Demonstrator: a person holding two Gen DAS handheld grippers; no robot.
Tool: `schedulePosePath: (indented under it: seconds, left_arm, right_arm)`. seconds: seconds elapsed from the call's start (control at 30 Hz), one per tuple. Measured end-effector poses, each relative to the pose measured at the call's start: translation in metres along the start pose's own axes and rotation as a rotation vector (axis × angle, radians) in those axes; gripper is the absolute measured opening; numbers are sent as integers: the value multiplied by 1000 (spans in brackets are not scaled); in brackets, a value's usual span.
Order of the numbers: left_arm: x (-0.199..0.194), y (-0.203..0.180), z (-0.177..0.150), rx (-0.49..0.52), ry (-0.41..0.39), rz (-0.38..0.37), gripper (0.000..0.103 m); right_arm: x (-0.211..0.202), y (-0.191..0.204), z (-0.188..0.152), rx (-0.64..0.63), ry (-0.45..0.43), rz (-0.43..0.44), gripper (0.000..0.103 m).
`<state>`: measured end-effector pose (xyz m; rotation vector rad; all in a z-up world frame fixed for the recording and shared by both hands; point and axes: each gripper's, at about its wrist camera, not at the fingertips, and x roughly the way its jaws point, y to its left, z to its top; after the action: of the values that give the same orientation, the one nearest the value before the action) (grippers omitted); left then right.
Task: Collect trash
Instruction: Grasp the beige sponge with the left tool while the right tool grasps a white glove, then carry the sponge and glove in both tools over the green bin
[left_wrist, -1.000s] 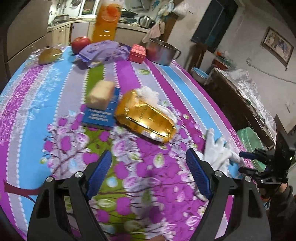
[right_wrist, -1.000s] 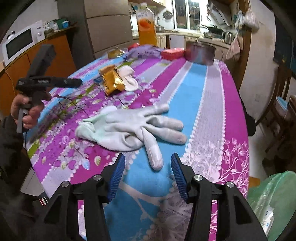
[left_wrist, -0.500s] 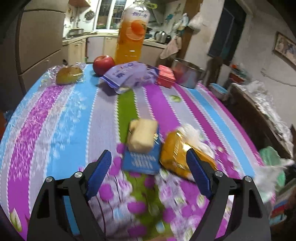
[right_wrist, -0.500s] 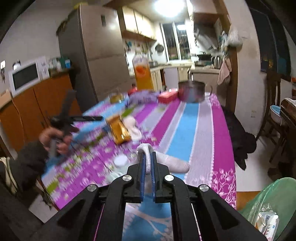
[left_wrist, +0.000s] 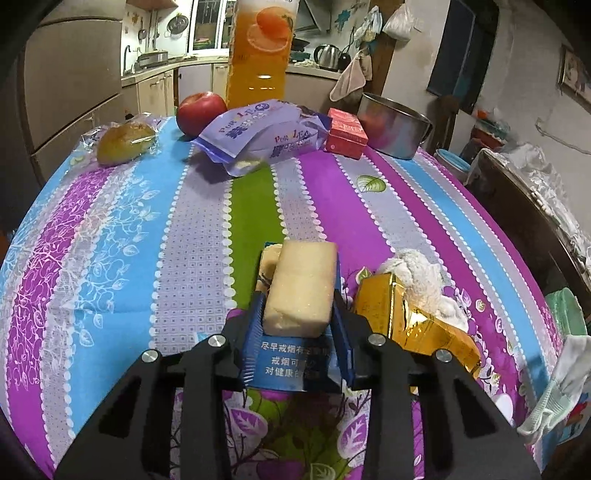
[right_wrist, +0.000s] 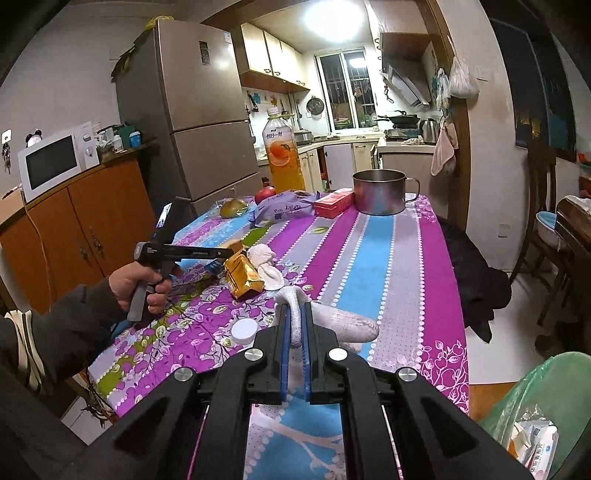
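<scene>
My left gripper (left_wrist: 297, 328) is closed around a blue cigarette pack (left_wrist: 288, 363) with a pale yellow block (left_wrist: 301, 290) lying on top of it, on the striped tablecloth. A gold foil wrapper (left_wrist: 410, 325) and a white crumpled tissue (left_wrist: 421, 280) lie just to its right. My right gripper (right_wrist: 294, 332) is shut on white work gloves (right_wrist: 343, 325) and holds them above the table's near edge. The gloves also show at the right edge of the left wrist view (left_wrist: 557, 395). A green trash bag (right_wrist: 543, 406) with wrappers in it stands at the lower right.
At the table's far end stand an orange juice bottle (left_wrist: 260, 48), a red apple (left_wrist: 201, 112), a wrapped bun (left_wrist: 123, 142), a purple snack bag (left_wrist: 266, 133), a red box (left_wrist: 345, 134) and a steel pot (right_wrist: 378, 192). A white lid (right_wrist: 243, 329) lies near the front.
My left gripper moved forward and closed on the blue pack with the block. My right gripper shut on the gloves and lifted them off the table.
</scene>
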<state>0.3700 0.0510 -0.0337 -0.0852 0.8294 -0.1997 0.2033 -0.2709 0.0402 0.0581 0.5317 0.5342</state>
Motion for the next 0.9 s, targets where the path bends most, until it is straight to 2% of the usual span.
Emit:
schedulePosePath:
  seconds: [0.17, 0.27, 0.4, 0.53, 0.9]
  left_arm:
    - [-10, 1, -1, -22, -38, 15, 30]
    - [-35, -6, -2, -20, -103, 27, 30]
    - [-77, -36, -3, 23, -181, 0, 30]
    - [-110, -88, -9, 102, -221, -72, 30]
    - [-135, -212, -26, 245, -218, -270, 30]
  right_arm:
    - [-9, 3, 6, 3, -33, -24, 7]
    - [-17, 6, 14, -2, -51, -44, 7]
    - [-33, 8, 23, -14, -81, -84, 7]
    - [-53, 8, 30, -5, -115, -125, 7]
    - [-127, -3, 32, 11, -155, -268, 7]
